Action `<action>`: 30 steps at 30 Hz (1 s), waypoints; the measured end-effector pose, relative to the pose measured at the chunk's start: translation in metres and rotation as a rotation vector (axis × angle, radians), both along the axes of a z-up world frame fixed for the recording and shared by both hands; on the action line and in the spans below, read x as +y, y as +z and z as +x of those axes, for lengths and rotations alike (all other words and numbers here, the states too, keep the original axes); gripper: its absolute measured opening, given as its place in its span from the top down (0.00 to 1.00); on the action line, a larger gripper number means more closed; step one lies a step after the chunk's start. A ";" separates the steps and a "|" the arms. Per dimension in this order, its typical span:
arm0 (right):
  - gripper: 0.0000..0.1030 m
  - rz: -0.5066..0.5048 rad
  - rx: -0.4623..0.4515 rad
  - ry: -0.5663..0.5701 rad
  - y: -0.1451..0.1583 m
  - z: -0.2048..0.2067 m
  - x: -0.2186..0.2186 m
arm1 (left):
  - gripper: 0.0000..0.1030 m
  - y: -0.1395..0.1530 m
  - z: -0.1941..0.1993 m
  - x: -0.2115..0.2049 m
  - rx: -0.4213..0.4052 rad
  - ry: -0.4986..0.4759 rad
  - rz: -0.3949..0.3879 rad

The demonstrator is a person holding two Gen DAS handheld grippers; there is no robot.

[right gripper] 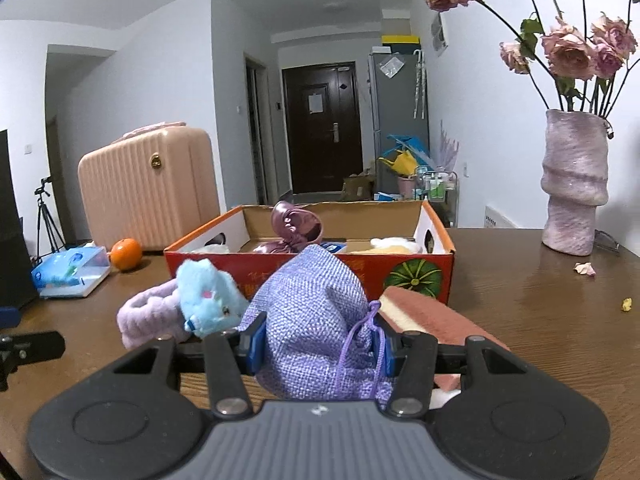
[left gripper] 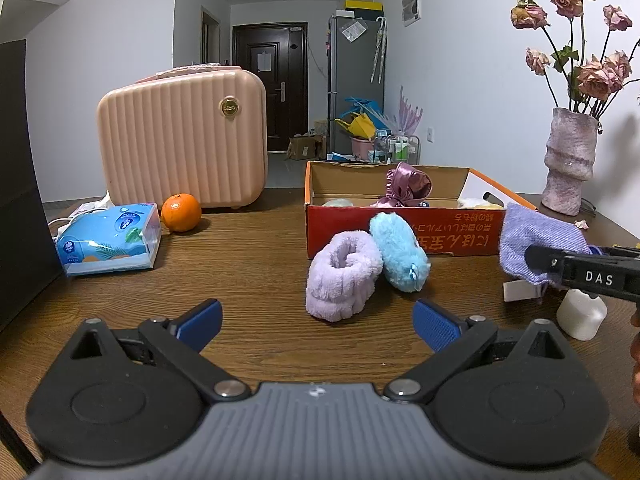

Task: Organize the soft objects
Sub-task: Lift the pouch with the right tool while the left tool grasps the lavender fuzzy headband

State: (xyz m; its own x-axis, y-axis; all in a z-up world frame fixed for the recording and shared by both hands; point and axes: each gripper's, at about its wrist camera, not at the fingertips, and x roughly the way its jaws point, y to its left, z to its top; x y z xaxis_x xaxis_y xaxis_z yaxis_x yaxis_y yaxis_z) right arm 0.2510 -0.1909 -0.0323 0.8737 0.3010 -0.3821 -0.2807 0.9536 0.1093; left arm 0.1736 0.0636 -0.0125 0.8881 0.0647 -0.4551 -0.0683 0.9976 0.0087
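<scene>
My right gripper (right gripper: 320, 346) is shut on a purple woven drawstring pouch (right gripper: 316, 320) and holds it above the table in front of the orange cardboard box (right gripper: 440, 268). The pouch (left gripper: 536, 240) and right gripper (left gripper: 532, 258) also show in the left wrist view. My left gripper (left gripper: 318, 320) is open and empty, low over the table. Just ahead of it lie a lilac fluffy headband (left gripper: 340, 276) and a light blue plush toy (left gripper: 400, 256), against the box front (left gripper: 460, 236). A mauve satin scrunchie (left gripper: 408, 184) and pale soft items lie inside the box.
A pink ribbed case (left gripper: 184, 140), an orange (left gripper: 181, 213) and a blue tissue pack (left gripper: 108, 240) stand at the left. A pink vase of dried roses (left gripper: 568, 160) stands at the right. A white bottle (left gripper: 580, 314) and a pink sponge (right gripper: 432, 312) lie near the right gripper.
</scene>
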 end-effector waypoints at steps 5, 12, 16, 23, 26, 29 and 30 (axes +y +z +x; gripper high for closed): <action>0.51 -0.002 -0.003 -0.003 0.000 0.001 0.000 | 0.00 0.000 0.000 0.000 0.001 0.001 0.001; 0.50 -0.003 -0.027 -0.038 0.003 -0.001 -0.004 | 0.00 -0.004 0.009 0.003 0.011 0.007 0.005; 0.50 0.002 -0.037 -0.061 0.005 0.000 -0.008 | 0.00 -0.010 0.024 0.001 0.040 0.005 0.033; 0.50 0.006 -0.049 -0.105 0.007 0.001 -0.013 | 0.00 -0.022 0.058 0.006 0.087 -0.002 0.028; 0.50 0.007 -0.053 -0.123 0.006 0.002 -0.016 | 0.00 -0.025 0.071 0.007 0.102 -0.005 0.022; 0.50 0.007 -0.054 -0.140 0.006 0.004 -0.019 | 0.00 -0.029 0.083 0.007 0.114 -0.002 0.035; 0.50 0.007 -0.054 -0.146 0.006 0.004 -0.020 | 0.00 -0.030 0.087 0.006 0.116 -0.004 0.039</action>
State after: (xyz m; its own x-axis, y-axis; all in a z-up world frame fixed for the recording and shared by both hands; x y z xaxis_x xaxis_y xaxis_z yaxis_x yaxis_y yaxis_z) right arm 0.2553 -0.2110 -0.0262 0.9277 0.1718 -0.3315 -0.1447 0.9839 0.1050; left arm 0.2608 0.0696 -0.0426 0.8300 0.0811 -0.5519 -0.0610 0.9966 0.0548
